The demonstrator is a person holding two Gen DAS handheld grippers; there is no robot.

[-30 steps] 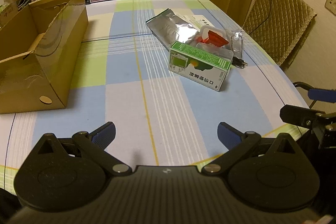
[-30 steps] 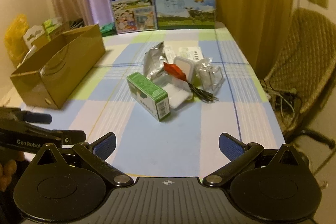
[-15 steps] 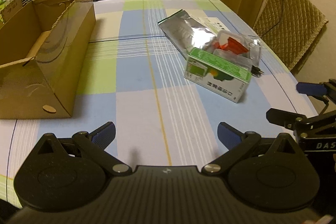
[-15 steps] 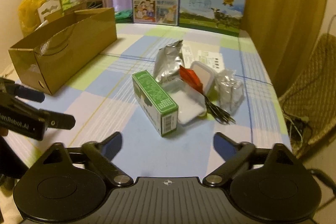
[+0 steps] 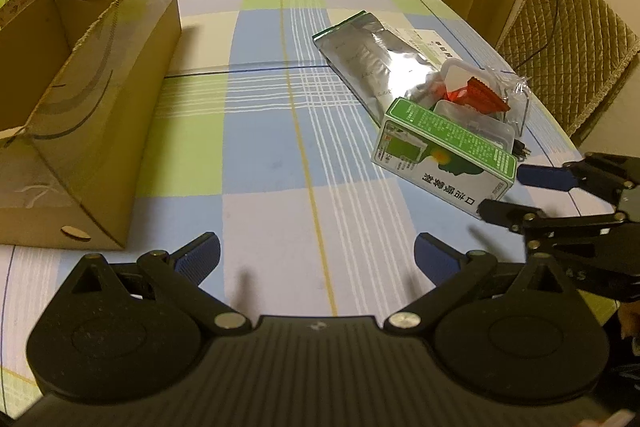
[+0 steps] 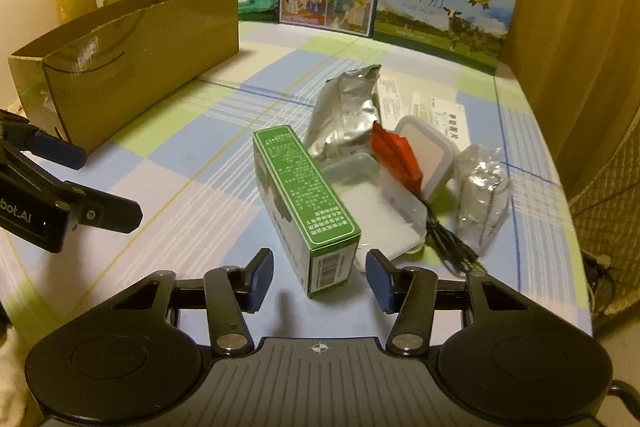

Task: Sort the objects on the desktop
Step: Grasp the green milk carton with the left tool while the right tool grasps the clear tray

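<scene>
Checked tablecloth [image 6: 208, 163] spreads bare toward our cardboard box [image 6: 132, 55]. Our right gripper [image 6: 320, 277], fingers apart, faces the green carton's [image 6: 306, 195] end, not touching; left gripper [image 5: 318, 253] hangs wide apart.

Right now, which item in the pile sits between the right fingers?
The green carton, lying lengthwise at the pile's front, its barcode end between the open right fingers; the other items lie behind it.

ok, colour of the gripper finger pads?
Dark blue pads on black arms, best seen in the right wrist view.
</scene>
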